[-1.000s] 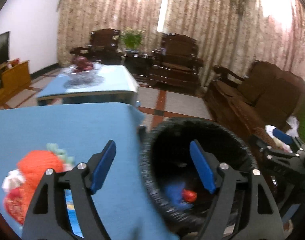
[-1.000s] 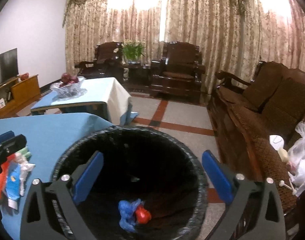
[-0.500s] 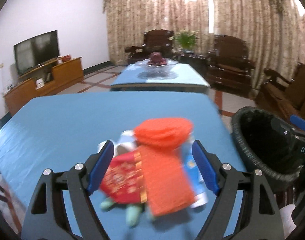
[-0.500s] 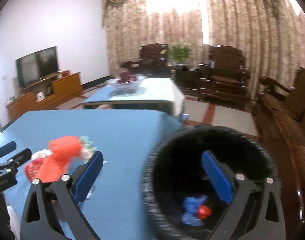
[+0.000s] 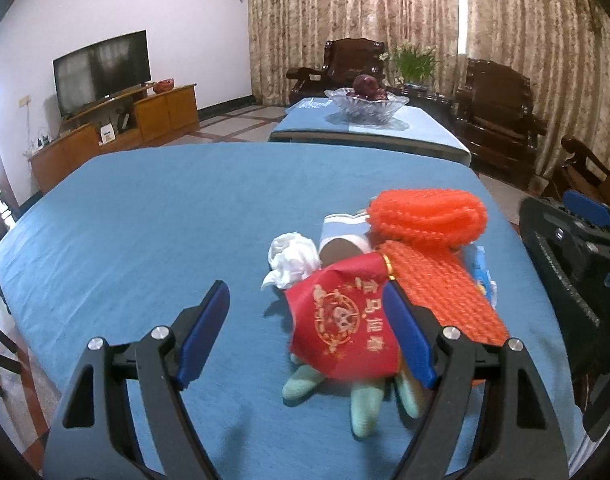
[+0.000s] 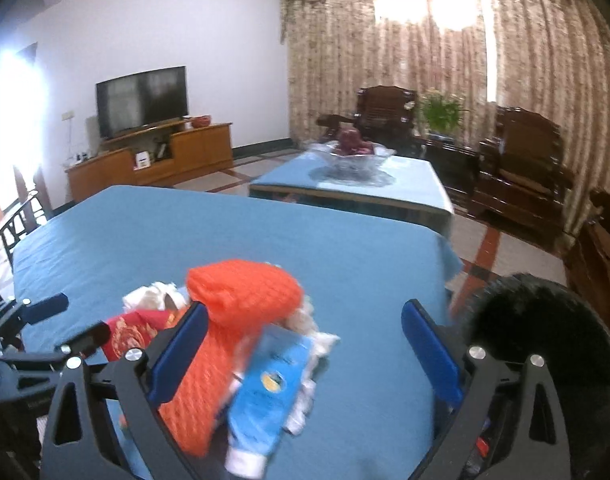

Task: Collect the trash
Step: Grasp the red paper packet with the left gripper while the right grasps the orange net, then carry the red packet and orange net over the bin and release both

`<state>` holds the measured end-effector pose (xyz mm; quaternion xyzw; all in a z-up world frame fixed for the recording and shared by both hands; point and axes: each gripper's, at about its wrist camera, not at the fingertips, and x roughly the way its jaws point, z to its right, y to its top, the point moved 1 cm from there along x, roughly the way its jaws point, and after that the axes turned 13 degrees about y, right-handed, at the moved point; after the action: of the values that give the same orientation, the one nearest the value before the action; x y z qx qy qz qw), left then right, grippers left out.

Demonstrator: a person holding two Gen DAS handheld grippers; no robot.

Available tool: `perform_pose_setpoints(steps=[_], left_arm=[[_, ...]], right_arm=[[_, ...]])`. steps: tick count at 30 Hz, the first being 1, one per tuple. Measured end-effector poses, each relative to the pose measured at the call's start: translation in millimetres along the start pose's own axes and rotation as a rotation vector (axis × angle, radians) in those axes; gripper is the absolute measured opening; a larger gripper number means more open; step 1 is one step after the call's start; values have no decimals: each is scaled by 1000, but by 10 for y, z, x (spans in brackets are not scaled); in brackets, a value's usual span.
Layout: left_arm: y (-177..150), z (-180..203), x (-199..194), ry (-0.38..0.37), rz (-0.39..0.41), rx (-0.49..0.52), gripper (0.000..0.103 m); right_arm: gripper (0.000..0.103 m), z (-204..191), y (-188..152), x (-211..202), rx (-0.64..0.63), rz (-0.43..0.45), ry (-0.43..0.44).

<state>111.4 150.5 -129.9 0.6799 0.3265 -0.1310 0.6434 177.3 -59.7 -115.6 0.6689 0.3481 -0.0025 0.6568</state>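
Right now the trash pile [image 5: 385, 280] sits on the blue bench [image 5: 165, 220], near its edge at about three o'clock. An orange net bag [image 5: 429, 216] lies on top, with a red wrapper [image 5: 341, 320], a white tissue [image 5: 291, 254] and a blue tube [image 6: 269, 384]. The left gripper [image 5: 307, 332] has its fingers wide apart with nothing held, likely ready to grab. The right gripper [image 6: 305, 356] is apart too. The black bin [image 6: 545, 344] waits close by.
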Motion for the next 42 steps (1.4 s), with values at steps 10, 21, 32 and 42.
perform_pose_setpoints(steps=[10, 21, 32, 42], left_arm=[[-125, -103, 224, -21, -38, -16, 69], [-242, 30, 410, -107, -110, -16, 33], [-242, 108, 317, -63, -71, -9, 14], [-12, 67, 6, -35, 30, -19, 10]], right_arm=[[70, -81, -2, 491, -16, -91, 82], [22, -45, -106, 459, -12, -138, 155], [19, -7, 52, 29, -9, -26, 166], [19, 20, 138, -365, -25, 21, 151]])
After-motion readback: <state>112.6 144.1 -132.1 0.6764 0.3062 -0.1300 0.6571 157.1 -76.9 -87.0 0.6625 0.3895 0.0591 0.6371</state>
